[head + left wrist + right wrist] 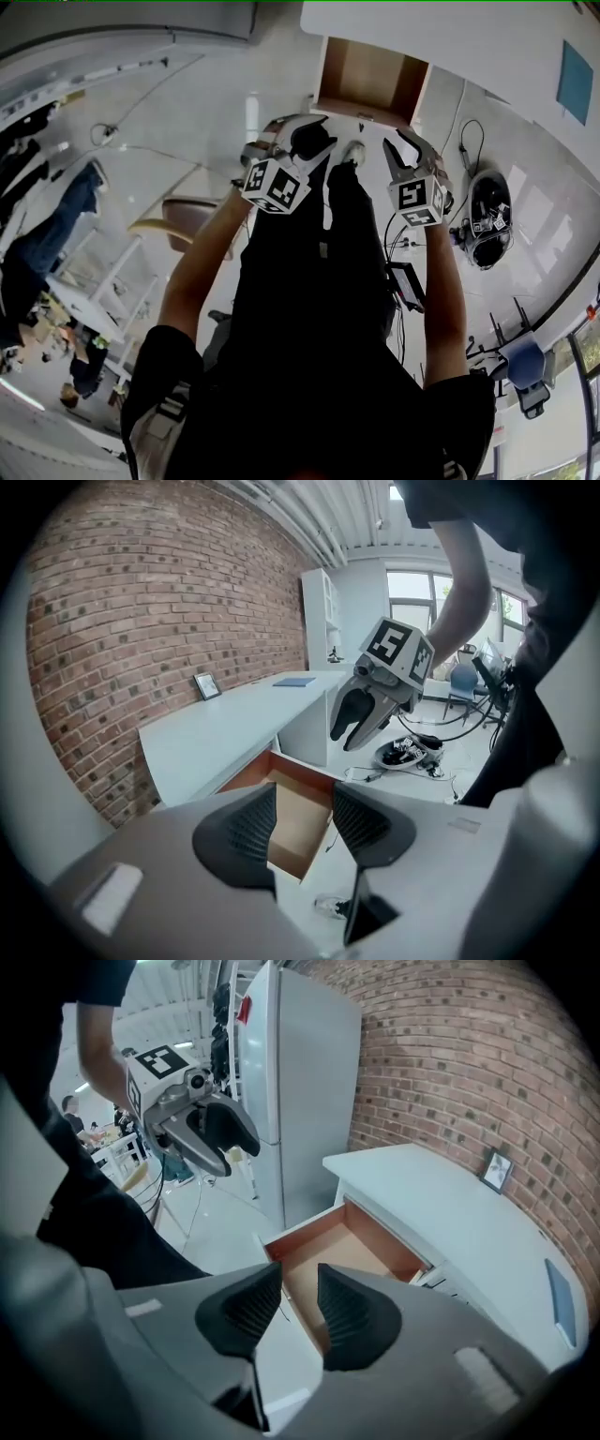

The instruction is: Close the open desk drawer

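Drawer [368, 80] stands pulled out of the white table [469, 37] at the far side. Its front faces me and its open top faces up. It slides along the far-to-near line; I cannot tell if that is its longer side. Inside is brown wood, and the front panel is white.

Left gripper [314, 141]: jaws wide apart, nothing held.

Right gripper [401, 150]: jaws apart, somewhat narrower, nothing held.

Both hang in the air on the near side of the drawer, tilted down toward it and not touching it.
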Available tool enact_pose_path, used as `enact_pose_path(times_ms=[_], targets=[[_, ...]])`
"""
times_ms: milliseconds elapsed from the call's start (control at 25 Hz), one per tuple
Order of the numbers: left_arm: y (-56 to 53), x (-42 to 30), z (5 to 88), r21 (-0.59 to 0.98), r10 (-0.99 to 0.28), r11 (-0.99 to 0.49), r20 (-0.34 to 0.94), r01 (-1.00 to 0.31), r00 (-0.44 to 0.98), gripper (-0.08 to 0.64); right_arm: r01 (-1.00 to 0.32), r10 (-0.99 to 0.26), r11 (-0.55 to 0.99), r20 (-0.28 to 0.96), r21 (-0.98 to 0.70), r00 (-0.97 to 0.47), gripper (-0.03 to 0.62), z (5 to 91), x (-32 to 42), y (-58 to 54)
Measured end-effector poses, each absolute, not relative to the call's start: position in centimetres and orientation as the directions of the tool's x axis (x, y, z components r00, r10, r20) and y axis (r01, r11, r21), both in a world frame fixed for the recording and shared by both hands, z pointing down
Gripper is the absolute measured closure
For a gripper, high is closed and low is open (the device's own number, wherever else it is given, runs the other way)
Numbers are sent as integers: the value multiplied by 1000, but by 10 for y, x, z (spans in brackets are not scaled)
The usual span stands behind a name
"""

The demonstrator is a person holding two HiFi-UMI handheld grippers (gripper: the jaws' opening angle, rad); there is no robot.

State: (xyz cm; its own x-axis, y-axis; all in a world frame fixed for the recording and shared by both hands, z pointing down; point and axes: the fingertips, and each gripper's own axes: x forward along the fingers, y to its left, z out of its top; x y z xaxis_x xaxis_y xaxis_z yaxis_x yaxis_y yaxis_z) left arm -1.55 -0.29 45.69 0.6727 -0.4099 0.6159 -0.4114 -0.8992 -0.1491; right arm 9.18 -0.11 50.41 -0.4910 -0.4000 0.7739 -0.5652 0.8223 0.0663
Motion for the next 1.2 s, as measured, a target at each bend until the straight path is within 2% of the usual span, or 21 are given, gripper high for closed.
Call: enact_pose_path(times_ms=[640, 1200], targets=[[7, -15, 587, -160, -271, -959, 760, -233, 590, 350, -441, -280, 892, 888, 100, -364, 459, 614, 115, 13], [3, -17, 648, -144, -217, -973, 827, -179, 518, 369, -383, -247, 917, 914, 113, -322, 449, 652, 122, 11]])
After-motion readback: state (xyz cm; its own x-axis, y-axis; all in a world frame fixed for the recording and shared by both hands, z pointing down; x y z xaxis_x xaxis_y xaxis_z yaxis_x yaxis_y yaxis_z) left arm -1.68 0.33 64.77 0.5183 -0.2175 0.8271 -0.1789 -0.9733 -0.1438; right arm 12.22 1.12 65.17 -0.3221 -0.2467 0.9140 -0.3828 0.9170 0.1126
